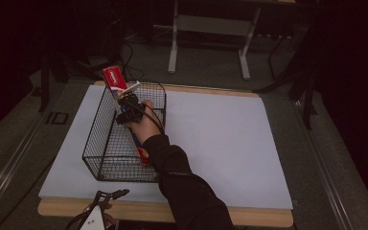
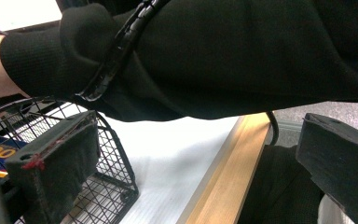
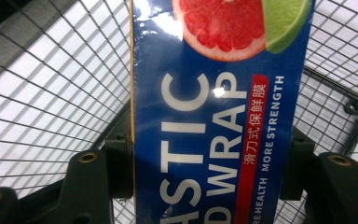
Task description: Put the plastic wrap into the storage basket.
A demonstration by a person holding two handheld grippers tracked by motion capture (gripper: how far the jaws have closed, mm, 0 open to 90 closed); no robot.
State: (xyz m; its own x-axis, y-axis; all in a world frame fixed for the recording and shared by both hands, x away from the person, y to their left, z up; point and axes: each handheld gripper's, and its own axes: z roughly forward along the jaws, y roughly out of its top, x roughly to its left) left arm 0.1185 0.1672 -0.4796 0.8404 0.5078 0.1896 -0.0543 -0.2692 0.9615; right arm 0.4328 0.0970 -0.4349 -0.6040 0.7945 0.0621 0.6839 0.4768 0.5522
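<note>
A long plastic wrap box point(image 1: 115, 79), blue with a red end and citrus pictures point(image 3: 214, 116), leans inside a black wire basket point(image 1: 106, 143), its top end sticking out over the far rim. My right gripper point(image 1: 127, 108) is shut on the box about midway along it, and its pads point(image 3: 121, 158) press on both long edges. The wire basket floor point(image 3: 51, 93) lies behind the box. My left gripper point(image 1: 110, 195) hovers at the table's front edge, open with nothing between its jaws point(image 2: 198, 168). The right arm's black sleeve point(image 2: 237, 56) crosses above it.
The basket stands on the left part of a white board point(image 1: 220, 143) with a wooden front edge point(image 1: 249, 215). In the left gripper view the basket's near corner point(image 2: 116, 172) is close to the left jaw. A white table frame point(image 1: 172, 38) stands beyond on the dark floor.
</note>
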